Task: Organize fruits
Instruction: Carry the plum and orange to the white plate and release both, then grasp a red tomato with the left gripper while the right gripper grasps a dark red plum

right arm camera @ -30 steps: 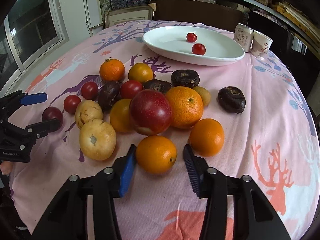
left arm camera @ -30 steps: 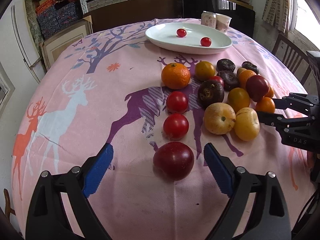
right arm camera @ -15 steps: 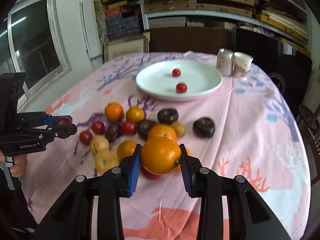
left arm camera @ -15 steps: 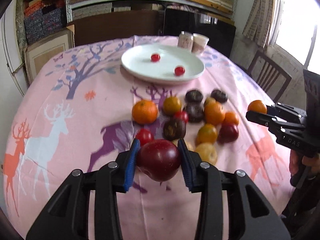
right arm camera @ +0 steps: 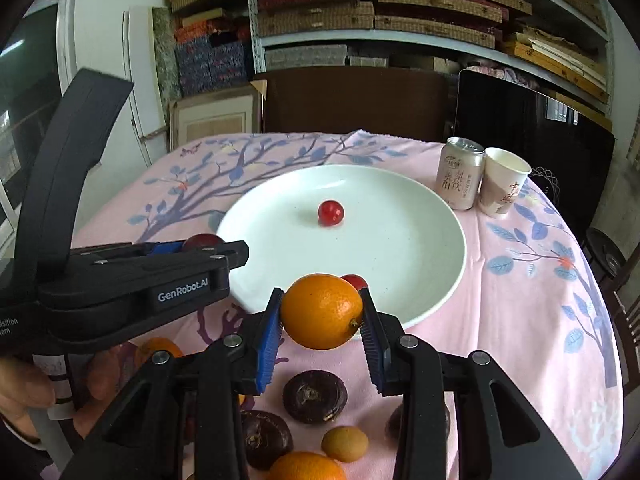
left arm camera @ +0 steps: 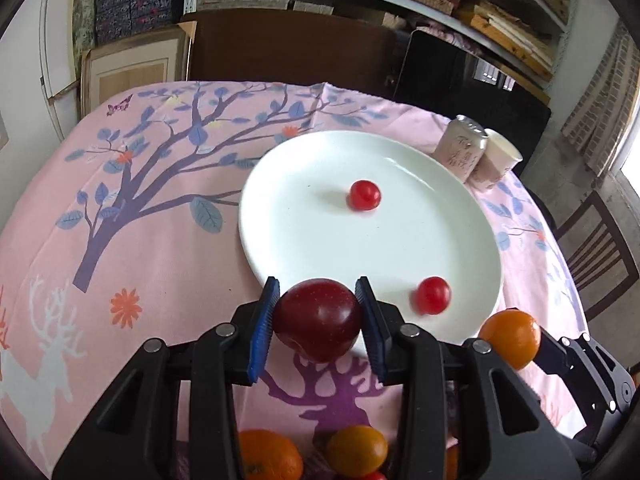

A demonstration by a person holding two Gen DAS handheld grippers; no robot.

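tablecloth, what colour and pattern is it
The tablecloth is pink, printed with purple tree branches, blue leaves and deer. The left wrist view shows it best.

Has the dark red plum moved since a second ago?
Yes. The plum, then resting on the tablecloth near the other fruit, is now clamped in the left gripper, lifted and carried toward the near rim of the white plate.

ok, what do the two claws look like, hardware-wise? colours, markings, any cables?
Both match: matte black plastic linkage frames with round silver pivot screws, and two fingers lined with ribbed blue pads. The left claw has white "GenRobot.AI" lettering on its side, readable in the right wrist view, plus a tall curved black housing behind it. The right claw shows no readable marking. A bare hand grips the left handle. No cables visible.
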